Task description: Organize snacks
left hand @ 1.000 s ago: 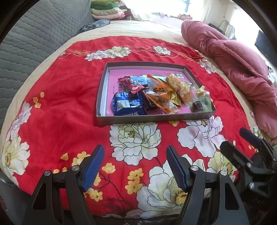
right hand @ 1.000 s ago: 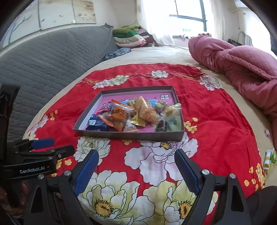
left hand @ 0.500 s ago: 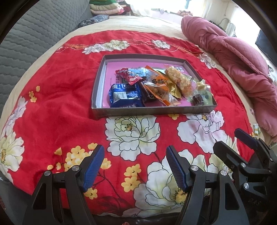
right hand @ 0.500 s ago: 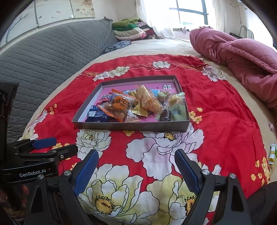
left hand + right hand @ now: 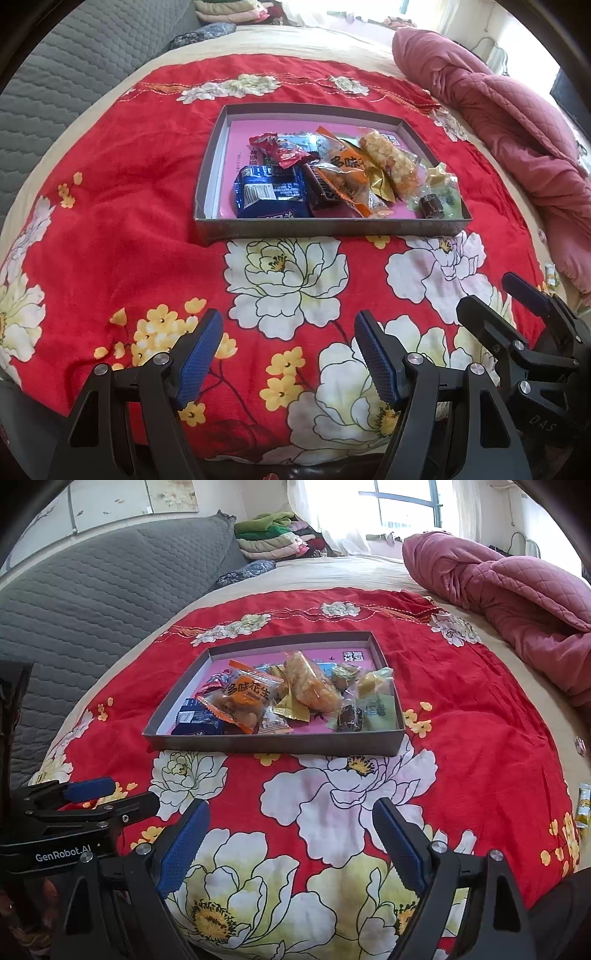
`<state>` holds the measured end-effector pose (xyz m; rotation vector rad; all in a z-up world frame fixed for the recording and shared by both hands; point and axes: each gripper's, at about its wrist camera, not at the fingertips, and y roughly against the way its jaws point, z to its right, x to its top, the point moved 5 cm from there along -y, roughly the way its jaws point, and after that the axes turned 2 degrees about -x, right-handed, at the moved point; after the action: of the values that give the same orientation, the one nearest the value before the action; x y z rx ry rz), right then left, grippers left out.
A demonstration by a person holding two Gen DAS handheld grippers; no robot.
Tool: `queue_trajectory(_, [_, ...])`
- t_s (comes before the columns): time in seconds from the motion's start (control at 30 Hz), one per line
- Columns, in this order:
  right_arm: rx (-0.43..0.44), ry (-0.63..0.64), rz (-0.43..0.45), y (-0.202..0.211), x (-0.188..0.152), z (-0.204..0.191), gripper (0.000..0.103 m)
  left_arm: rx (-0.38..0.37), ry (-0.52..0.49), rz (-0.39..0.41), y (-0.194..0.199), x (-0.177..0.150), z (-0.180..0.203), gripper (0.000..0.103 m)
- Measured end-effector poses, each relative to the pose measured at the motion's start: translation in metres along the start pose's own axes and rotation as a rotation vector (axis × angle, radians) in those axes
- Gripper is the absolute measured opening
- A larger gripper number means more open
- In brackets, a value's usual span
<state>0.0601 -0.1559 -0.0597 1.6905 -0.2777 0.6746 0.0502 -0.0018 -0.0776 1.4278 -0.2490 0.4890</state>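
Above the floral bedspread (image 5: 110, 206), both tools, left (image 5: 288, 354) and right (image 5: 291, 838), tilt downward, jaws apart, holding nothing.

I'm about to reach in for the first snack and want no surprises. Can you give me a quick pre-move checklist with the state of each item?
1. Left gripper open, nothing between pads: ok.
2. Right gripper open, empty: ok.
3. Tray flat on red blanket: ok.
4. Cloth between grippers and tray free of objects: ok.
5. Blue packet at near edge unobstructed from above: ok.
6. Sorting destination visible: cannot tell.
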Motion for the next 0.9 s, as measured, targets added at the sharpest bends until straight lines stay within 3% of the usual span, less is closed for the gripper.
queue_trajectory(0.9, [-0.003,0.006,0.007,0.0025,0.0007,-0.0004,0.089,0.013,0.001,-0.007,-0.0016,0.0001,-0.0022,0.075])
